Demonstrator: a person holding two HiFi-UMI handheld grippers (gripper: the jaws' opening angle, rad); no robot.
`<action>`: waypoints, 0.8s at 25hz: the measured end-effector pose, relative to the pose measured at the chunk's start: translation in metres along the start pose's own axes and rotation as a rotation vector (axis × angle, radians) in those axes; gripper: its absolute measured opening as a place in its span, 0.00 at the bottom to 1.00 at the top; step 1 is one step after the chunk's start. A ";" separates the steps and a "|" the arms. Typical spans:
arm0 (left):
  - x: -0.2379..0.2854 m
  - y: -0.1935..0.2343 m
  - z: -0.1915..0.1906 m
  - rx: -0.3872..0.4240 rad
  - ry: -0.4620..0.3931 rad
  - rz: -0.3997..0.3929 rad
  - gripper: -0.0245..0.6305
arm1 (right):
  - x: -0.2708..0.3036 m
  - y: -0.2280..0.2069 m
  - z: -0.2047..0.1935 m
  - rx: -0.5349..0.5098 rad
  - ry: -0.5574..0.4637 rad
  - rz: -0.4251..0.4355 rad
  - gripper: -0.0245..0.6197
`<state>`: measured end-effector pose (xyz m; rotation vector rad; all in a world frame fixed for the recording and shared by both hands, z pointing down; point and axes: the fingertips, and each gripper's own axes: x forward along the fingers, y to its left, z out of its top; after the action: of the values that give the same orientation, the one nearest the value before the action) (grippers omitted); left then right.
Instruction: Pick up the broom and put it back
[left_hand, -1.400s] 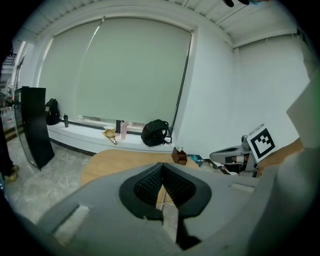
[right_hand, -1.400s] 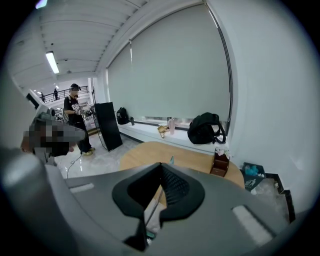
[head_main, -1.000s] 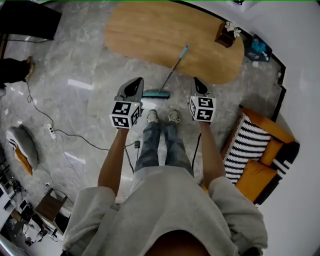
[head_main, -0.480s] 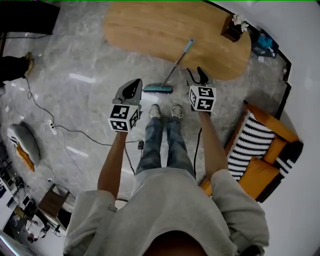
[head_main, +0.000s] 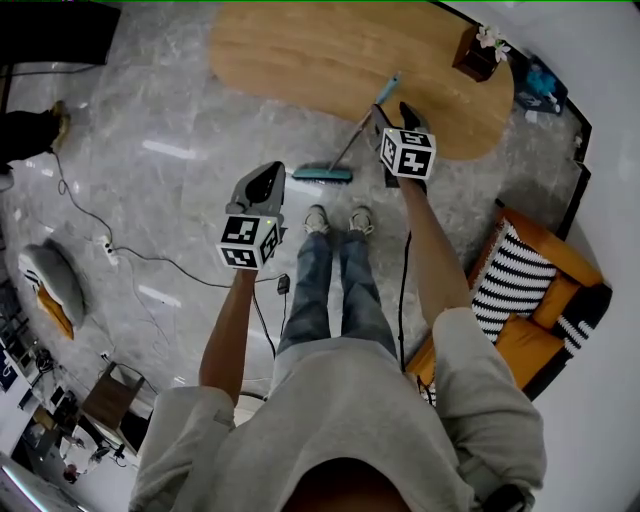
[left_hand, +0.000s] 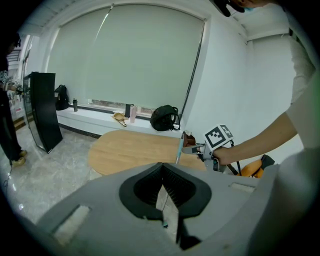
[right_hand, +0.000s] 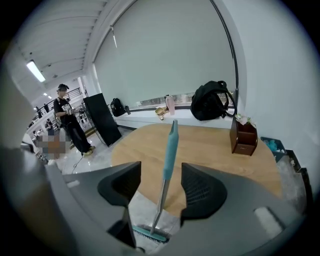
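Note:
The broom leans against the wooden table's edge, its teal brush head on the floor and its teal grip uppermost. In the right gripper view the grip stands upright between the jaws of my right gripper. Those jaws have just been opening, and the pads stand apart on either side without pressing on it. In the head view the right gripper sits at the handle's top. My left gripper hangs lower at the left over bare floor, its jaws shut and empty. From the left gripper view, the broom handle shows beside the right gripper.
An oval wooden table carries a brown box with flowers. An orange sofa with a striped cushion stands at right. Cables trail across the floor at left. A backpack sits on the ledge; a person stands far left.
My right gripper has reached forward to the broom's handle and its jaws have opened around it. The left gripper has sunk a little.

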<state>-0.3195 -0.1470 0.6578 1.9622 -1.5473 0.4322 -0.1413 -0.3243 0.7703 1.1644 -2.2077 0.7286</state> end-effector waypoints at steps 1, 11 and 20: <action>0.000 0.002 0.000 -0.003 0.001 0.003 0.04 | 0.007 -0.002 0.000 0.009 0.009 -0.004 0.42; -0.008 0.013 -0.011 -0.021 0.022 0.025 0.04 | 0.044 -0.019 0.025 0.065 0.029 -0.054 0.30; -0.011 0.012 -0.011 -0.019 0.019 0.023 0.04 | 0.020 -0.014 0.023 0.081 -0.018 -0.047 0.18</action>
<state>-0.3327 -0.1335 0.6628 1.9223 -1.5581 0.4429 -0.1436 -0.3579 0.7707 1.2629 -2.1759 0.7976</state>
